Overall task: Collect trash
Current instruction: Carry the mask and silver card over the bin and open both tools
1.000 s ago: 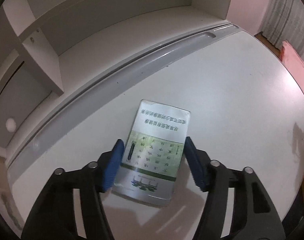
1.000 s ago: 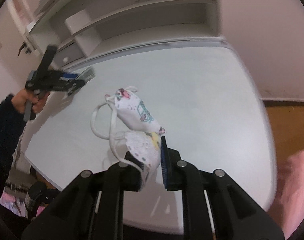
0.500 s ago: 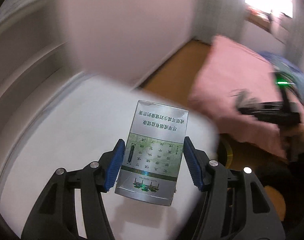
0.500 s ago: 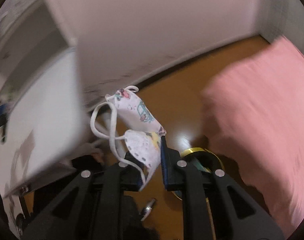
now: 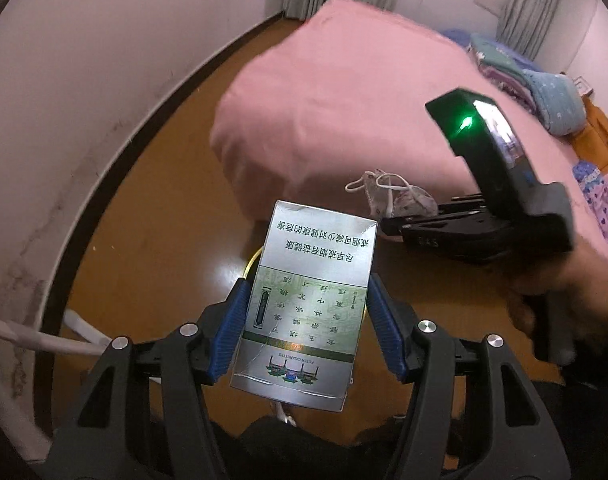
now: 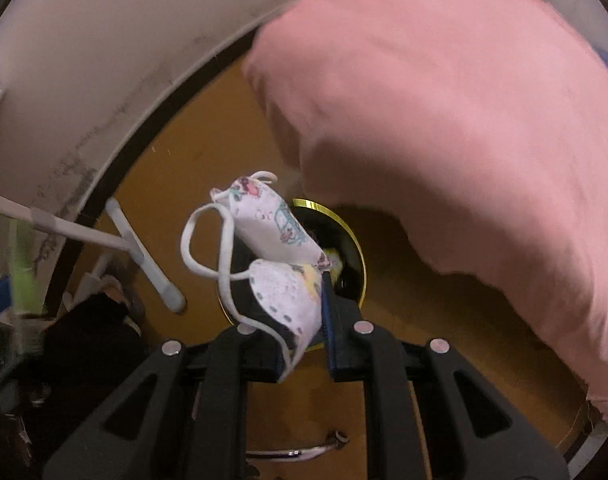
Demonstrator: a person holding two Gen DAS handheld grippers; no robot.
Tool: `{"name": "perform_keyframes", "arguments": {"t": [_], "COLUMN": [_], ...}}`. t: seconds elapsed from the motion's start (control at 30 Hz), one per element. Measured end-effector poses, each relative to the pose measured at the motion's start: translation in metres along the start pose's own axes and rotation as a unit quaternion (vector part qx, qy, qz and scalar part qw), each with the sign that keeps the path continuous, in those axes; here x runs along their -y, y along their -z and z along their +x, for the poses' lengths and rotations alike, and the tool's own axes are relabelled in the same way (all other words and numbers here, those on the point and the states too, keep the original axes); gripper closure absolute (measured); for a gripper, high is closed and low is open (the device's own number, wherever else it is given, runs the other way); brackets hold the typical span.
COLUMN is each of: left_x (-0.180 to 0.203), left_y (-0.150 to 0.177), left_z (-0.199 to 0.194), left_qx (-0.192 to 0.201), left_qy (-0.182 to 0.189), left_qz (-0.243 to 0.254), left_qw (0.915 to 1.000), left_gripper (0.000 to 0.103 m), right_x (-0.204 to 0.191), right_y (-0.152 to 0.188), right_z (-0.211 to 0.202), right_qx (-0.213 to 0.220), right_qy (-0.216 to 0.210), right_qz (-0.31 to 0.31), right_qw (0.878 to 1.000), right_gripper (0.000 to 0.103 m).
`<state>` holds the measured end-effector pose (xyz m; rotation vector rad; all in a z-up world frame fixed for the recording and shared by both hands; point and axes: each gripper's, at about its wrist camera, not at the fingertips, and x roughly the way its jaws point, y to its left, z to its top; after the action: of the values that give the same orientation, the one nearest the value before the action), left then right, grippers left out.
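Cigarette pack (image 5: 311,300) was silver-grey with a pale green panel of dark characters. Left gripper (image 5: 307,328) was black with blue ribbed pads (image 5: 234,330). Face mask (image 6: 280,256) was white with pastel cartoon print and white loops. Bin rim (image 6: 357,248) was gold-yellow. Bedcover (image 6: 463,120), upper right, was plain pink; floor (image 5: 164,220) orange-brown.

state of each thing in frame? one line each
left hand-held gripper: shut on cigarette pack
cigarette pack: closed, gripped by its sides, off the floor
right hand-held gripper: shut on face mask
face mask: folded, ear loops dangling
trash bin: open-topped, on floor below mask
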<state>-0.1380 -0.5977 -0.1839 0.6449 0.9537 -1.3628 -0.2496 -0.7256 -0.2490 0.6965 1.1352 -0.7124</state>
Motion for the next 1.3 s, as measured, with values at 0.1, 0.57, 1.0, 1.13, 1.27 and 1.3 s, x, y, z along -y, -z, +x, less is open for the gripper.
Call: {"name": "perform_keyframes", "arguments": {"t": [0.1,0.57,1.0,1.13,1.27,1.3], "left_x": [0.001,-0.01,-0.015,-0.007,0.003,0.005], "left_y": [0.004,0.024,0.027,0.017,0.008,0.007], "left_z": [0.045,0.076,0.067,0.066,0.057,0.055], "left_qx": [-0.019,-0.034,-0.033,-0.031,-0.015,-0.016], "left_qy": [-0.016,-0.016,-0.008,-0.002,-0.011,-0.014], "left_qz": [-0.009,-0.048,-0.069,-0.058,-0.042,-0.038], "left_qw": [0.9996,0.9981,0.9971,0.9979,0.9989,0.999], "left_gripper": [0.045,0.045,0.044,0.038,0.019,0.018], "right_x": [0.0,0.0,0.003,0.013,0.023,0.023], "right_y": [0.004,0.001,-0.003,-0.006,-0.01,-0.01], "right_z": [0.021,0.024,0.007,-0.007,-0.022,-0.026], "right_qx": [-0.027,-0.032,0.0,0.027,0.054,0.06], "right_qy": [-0.02,-0.038,-0.023,-0.011,-0.006,-0.003], "right_qz": [0.009,0.019,0.029,0.054,0.073,0.073], "right_qw": [0.999,0.999,0.999,0.998,0.996,0.995], "right_gripper": [0.088,0.072,0.048,0.044,0.04,0.039]}}
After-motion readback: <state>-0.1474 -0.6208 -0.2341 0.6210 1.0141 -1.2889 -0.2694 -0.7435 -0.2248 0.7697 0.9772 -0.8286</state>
